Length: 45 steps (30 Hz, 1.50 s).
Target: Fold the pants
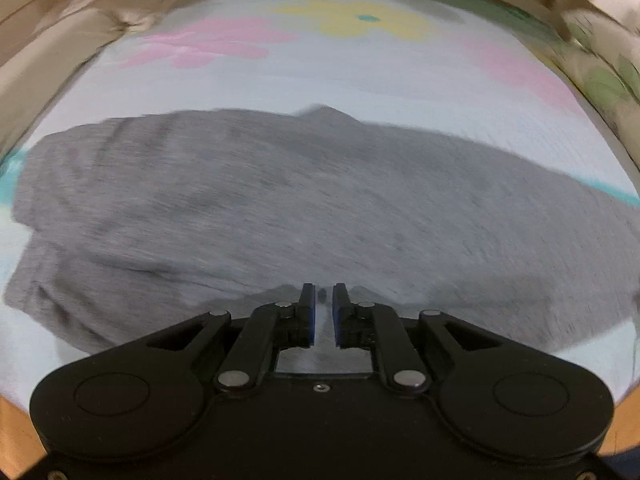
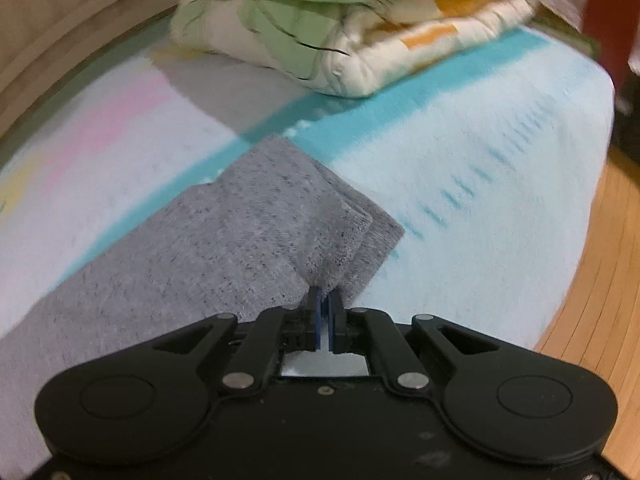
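Grey pants (image 1: 288, 208) lie spread across a pale bed sheet (image 1: 320, 80), folded lengthwise with the waist end at the left. My left gripper (image 1: 323, 292) hovers at the near edge of the pants; its jaws stand a small gap apart with nothing between them. In the right wrist view the stacked leg ends of the pants (image 2: 256, 232) lie over a teal stripe. My right gripper (image 2: 325, 296) is shut on the near corner of the leg cuffs, and the cloth bunches up at the fingertips.
A folded quilt (image 2: 320, 32) with green and orange print lies at the back of the bed. The sheet has pink and yellow flower shapes (image 1: 352, 20). A wooden bed frame (image 1: 48, 32) runs around the far side. Wooden floor (image 2: 608, 280) shows at the right of the mattress edge.
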Motion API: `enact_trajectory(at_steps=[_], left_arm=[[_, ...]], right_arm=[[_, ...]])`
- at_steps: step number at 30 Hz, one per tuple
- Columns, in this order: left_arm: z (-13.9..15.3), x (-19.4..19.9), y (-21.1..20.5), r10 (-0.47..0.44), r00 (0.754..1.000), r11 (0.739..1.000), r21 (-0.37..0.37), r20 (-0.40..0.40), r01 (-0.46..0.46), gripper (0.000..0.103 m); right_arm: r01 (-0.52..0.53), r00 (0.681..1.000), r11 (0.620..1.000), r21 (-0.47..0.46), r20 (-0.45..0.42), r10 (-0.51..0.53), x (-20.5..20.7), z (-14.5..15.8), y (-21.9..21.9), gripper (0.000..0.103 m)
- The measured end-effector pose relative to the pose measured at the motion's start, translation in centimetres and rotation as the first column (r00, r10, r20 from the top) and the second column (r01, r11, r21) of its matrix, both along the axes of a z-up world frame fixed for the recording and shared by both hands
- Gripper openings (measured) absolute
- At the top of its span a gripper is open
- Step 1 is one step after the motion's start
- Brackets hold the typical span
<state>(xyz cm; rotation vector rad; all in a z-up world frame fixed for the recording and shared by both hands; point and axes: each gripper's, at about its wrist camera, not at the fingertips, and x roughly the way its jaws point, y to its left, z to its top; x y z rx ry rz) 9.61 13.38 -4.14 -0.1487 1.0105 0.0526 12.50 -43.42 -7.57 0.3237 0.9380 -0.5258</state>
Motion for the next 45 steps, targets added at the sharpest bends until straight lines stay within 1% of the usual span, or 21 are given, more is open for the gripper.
enact_trajectory(at_steps=[1, 2, 3, 6, 8, 11, 13, 15, 17, 19, 21, 23, 24, 26, 27, 31, 33, 36, 38, 42, 45], left_arm=[[0.2, 0.1, 0.9, 0.029, 1.000, 1.000, 0.000, 0.002, -0.029, 0.027], [0.5, 0.3, 1.9, 0.060, 0.998, 0.998, 0.005, 0.002, -0.060, 0.037], [0.6, 0.4, 2.6, 0.081, 0.997, 0.997, 0.012, 0.005, -0.081, 0.040], [1.1, 0.7, 4.7, 0.134, 0.991, 0.990, 0.032, 0.010, -0.134, 0.042], [1.3, 1.2, 6.1, 0.165, 0.986, 0.986, 0.035, 0.007, -0.165, 0.042], [1.8, 1.9, 8.3, 0.215, 0.977, 0.976, 0.022, -0.006, -0.215, 0.042], [2.3, 2.2, 9.5, 0.233, 0.972, 0.972, 0.021, -0.015, -0.233, 0.042], [2.8, 2.8, 10.5, 0.223, 0.975, 0.974, 0.040, -0.016, -0.222, 0.043], [3.8, 3.0, 11.6, 0.218, 0.976, 0.973, 0.072, 0.002, -0.217, 0.043], [4.5, 3.3, 12.8, 0.221, 0.975, 0.970, 0.098, 0.025, -0.223, 0.044], [4.9, 3.8, 14.3, 0.226, 0.974, 0.968, 0.106, 0.028, -0.228, 0.049], [5.0, 4.2, 15.9, 0.236, 0.972, 0.965, 0.110, 0.022, -0.237, 0.050], [4.9, 4.4, 16.6, 0.237, 0.971, 0.964, 0.118, 0.015, -0.237, 0.050], [4.5, 4.9, 17.7, 0.241, 0.971, 0.961, 0.138, -0.004, -0.238, 0.050], [4.1, 5.0, 18.0, 0.242, 0.970, 0.961, 0.145, -0.021, -0.236, 0.050], [2.6, 5.8, 19.8, 0.217, 0.972, 0.969, 0.139, -0.092, -0.203, 0.050], [2.3, 5.7, 20.4, 0.197, 0.975, 0.973, 0.141, -0.103, -0.182, 0.050], [1.6, 6.0, 21.7, 0.212, 0.973, 0.969, 0.148, -0.093, -0.197, 0.050], [1.1, 6.1, 22.5, 0.222, 0.970, 0.969, 0.127, -0.094, -0.210, 0.050], [0.4, 6.3, 23.7, 0.220, 0.970, 0.975, 0.060, -0.101, -0.215, 0.050], [-0.5, 6.8, 24.2, 0.220, 0.967, 0.975, 0.032, -0.130, -0.218, 0.050]], right_arm=[[-0.012, 1.000, 1.000, -0.018, -0.005, 0.012, 0.0, 0.5, 0.2, 0.009], [-0.020, 1.000, 0.999, -0.036, -0.003, 0.020, -0.1, 1.2, 0.3, 0.015], [-0.034, 0.999, 0.998, -0.054, 0.009, 0.034, -0.2, 2.0, 0.4, 0.018], [-0.072, 0.996, 0.993, -0.097, 0.039, 0.076, -0.1, 4.4, 0.8, 0.020], [-0.114, 0.991, 0.988, -0.101, 0.053, 0.120, 0.5, 6.2, 1.5, 0.020], [-0.219, 0.971, 0.971, -0.093, 0.074, 0.226, 2.1, 9.1, 3.5, 0.021], [-0.314, 0.943, 0.945, -0.094, 0.083, 0.322, 3.5, 11.2, 6.0, 0.022], [-0.412, 0.904, 0.906, -0.094, 0.079, 0.420, 4.7, 12.8, 8.8, 0.025], [-0.508, 0.856, 0.858, -0.078, 0.067, 0.513, 5.8, 14.1, 12.4, 0.026], [-0.596, 0.798, 0.800, -0.062, 0.062, 0.599, 6.4, 14.9, 16.0, 0.027], [-0.677, 0.732, 0.732, -0.071, 0.039, 0.680, 6.6, 15.0, 20.0, 0.028], [-0.754, 0.653, 0.651, -0.087, 0.007, 0.757, 6.4, 14.3, 23.8, 0.029], [-0.793, 0.606, 0.602, -0.093, -0.017, 0.795, 5.9, 13.7, 26.1, 0.029], [-0.849, 0.526, 0.520, -0.097, -0.059, 0.848, 5.5, 12.1, 29.4, 0.030], [-0.879, 0.475, 0.467, -0.097, -0.085, 0.876, 4.9, 11.0, 31.5, 0.030], [-0.956, 0.291, 0.278, -0.098, -0.177, 0.940, 2.8, 6.8, 37.3, 0.030], [-0.973, 0.225, 0.210, -0.096, -0.187, 0.956, 2.3, 5.2, 39.0, 0.030], [-0.984, 0.154, 0.133, -0.117, -0.192, 0.969, 1.0, 3.7, 41.2, 0.030], [-0.986, 0.099, 0.068, -0.153, -0.205, 0.974, 1.0, 3.0, 42.2, 0.030], [-0.961, -0.035, -0.102, -0.256, -0.253, 0.967, -0.3, 1.3, 43.1, 0.031], [-0.935, -0.113, -0.207, -0.288, -0.309, 0.944, -1.8, 0.3, 43.9, 0.031]])
